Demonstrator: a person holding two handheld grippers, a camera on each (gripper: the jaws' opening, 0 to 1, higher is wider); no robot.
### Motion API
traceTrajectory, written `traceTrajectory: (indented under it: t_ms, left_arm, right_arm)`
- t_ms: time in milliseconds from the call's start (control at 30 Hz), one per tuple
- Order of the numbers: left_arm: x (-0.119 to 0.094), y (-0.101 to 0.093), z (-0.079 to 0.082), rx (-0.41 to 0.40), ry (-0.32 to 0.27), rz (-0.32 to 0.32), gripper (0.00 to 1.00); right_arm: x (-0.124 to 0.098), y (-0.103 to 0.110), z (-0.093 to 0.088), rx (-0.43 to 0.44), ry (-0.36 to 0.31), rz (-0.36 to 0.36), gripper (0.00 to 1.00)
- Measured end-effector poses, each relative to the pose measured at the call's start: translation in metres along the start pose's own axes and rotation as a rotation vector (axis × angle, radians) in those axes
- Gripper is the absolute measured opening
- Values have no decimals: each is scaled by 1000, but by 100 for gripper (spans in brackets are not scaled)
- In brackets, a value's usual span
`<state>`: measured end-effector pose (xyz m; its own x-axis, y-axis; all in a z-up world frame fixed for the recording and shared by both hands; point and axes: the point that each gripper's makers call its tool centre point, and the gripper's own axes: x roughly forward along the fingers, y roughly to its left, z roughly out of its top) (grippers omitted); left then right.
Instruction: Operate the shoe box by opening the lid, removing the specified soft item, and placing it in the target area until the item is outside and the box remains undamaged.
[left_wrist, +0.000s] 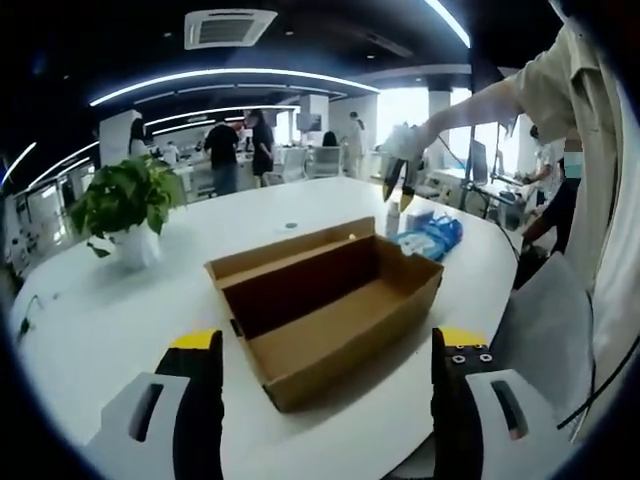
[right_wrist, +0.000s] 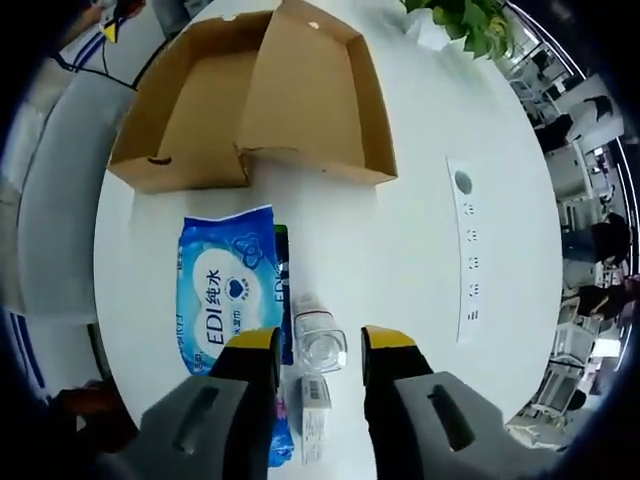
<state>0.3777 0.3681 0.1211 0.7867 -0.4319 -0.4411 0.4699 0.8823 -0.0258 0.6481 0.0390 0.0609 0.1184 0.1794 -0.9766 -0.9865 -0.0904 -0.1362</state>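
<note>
On bench (right_wrist: 420, 250): one box (left_wrist: 330, 300), lid open, at 12 o'clock of left gripper (left_wrist: 325, 400). One blue pack (right_wrist: 225, 290) outside the box, one bottle (right_wrist: 318, 340) beside it. Right gripper (right_wrist: 318, 375): jaws apart; left likewise.

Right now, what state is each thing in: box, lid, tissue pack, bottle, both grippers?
Shoe box: open, empty inside, upright on the table.
Lid: flipped back, attached along one side.
Blue tissue pack: outside the box, lying flat on the table.
Clear bottle: lying beside the pack.
Left gripper: open, holding nothing.
Right gripper: open, above the bottle.
</note>
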Motion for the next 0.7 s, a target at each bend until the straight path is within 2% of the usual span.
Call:
traceTrajectory:
  t_ms: [133, 433, 567, 700]
  left_arm:
    - [1, 4, -3, -4, 7, 20, 87]
    - [3, 14, -9, -43, 38, 71, 80]
    - [3, 19, -12, -69, 56, 99, 73]
    - [3, 24, -15, -90, 73, 121, 66]
  right_arm:
    - [-8, 3, 9, 27, -44, -19, 31]
    - [-20, 18, 37, 148, -161, -47, 35]
    - [-24, 21, 53, 252, -235, -50, 36]
    - [-27, 21, 61, 309, -276, -57, 38]
